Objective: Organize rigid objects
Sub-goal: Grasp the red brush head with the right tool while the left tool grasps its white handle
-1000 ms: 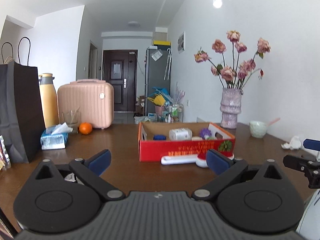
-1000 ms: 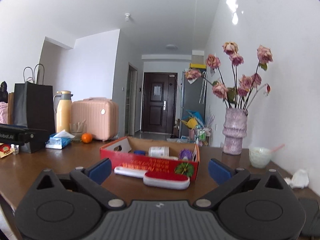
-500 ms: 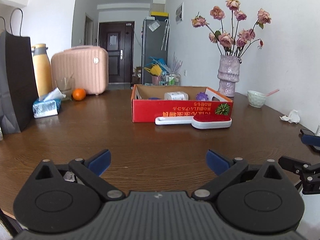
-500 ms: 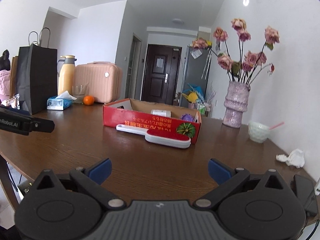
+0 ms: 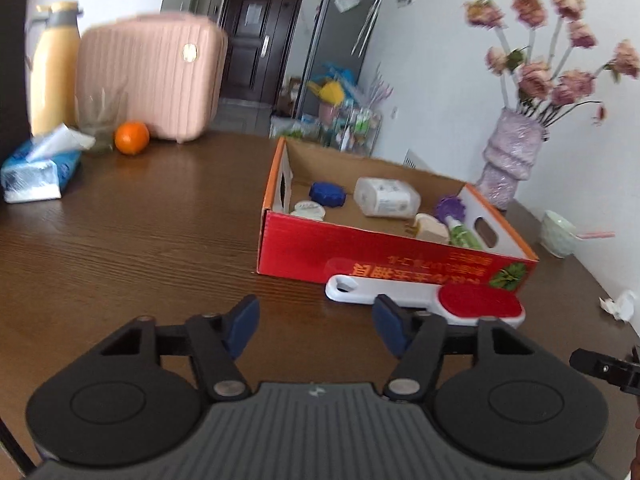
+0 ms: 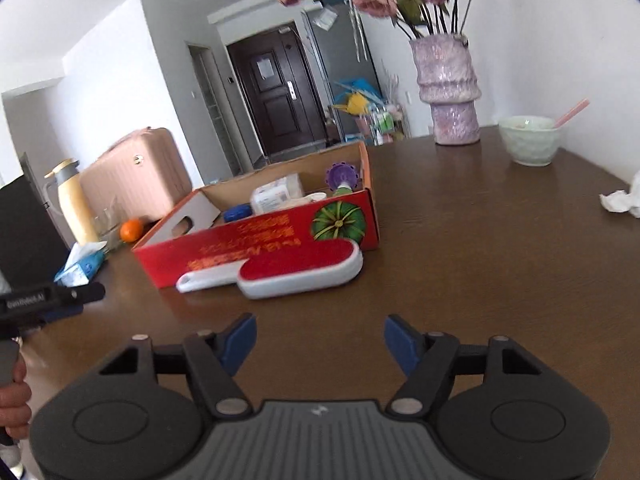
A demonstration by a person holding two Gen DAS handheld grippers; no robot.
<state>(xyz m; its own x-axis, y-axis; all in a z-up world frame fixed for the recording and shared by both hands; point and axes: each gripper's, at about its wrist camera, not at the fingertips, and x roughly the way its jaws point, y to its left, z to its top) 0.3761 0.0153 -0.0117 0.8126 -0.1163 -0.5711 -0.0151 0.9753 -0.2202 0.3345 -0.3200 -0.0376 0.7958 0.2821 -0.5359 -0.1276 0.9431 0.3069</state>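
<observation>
Just ahead of both tongs, lint brush against red box, tongs apart, narrowing, empty

Red box, green pumpkin print; white brush, red pad; pink suitcase; orange fruit.

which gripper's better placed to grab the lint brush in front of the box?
Left, probably. The lint brush handle lies just beyond the left gripper. The right gripper sits further back. Both jaws have just been closing, nothing between them.
</observation>
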